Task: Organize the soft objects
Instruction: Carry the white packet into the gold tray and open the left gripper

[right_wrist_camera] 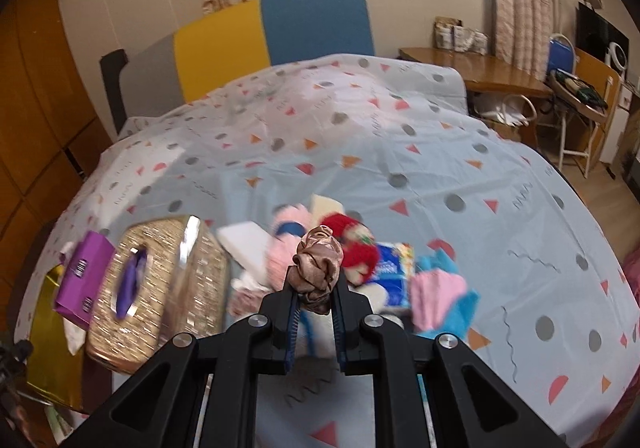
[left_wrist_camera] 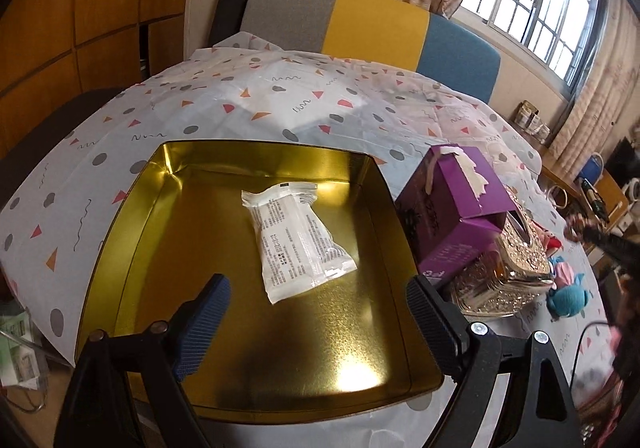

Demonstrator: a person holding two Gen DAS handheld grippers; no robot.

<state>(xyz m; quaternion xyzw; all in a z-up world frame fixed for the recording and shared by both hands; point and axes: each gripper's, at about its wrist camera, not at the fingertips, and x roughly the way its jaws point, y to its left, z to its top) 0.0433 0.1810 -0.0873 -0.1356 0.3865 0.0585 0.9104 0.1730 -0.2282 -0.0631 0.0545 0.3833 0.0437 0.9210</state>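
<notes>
A gold tin tray [left_wrist_camera: 160, 232] lies on the patterned tablecloth, with a white plastic packet [left_wrist_camera: 294, 238] inside it. My left gripper [left_wrist_camera: 316, 300] is open and empty, just above the tray's near half. My right gripper [right_wrist_camera: 316, 288] is shut on a brown satin scrunchie [right_wrist_camera: 318, 262] and holds it above a blurred pile of soft things: a pink fluffy item [right_wrist_camera: 280, 260], a red item [right_wrist_camera: 354, 244], a blue packet [right_wrist_camera: 394, 274] and a pink-and-blue plush [right_wrist_camera: 440, 292]. The scrunchie also shows at the right edge of the left wrist view [left_wrist_camera: 576, 228].
A purple box [left_wrist_camera: 452, 204] and a glittery gold tissue box [left_wrist_camera: 516, 268] stand right of the tray, between it and the pile. A blue plush [left_wrist_camera: 568, 298] lies beyond them. A grey, yellow and blue headboard [left_wrist_camera: 360, 28] stands behind the table.
</notes>
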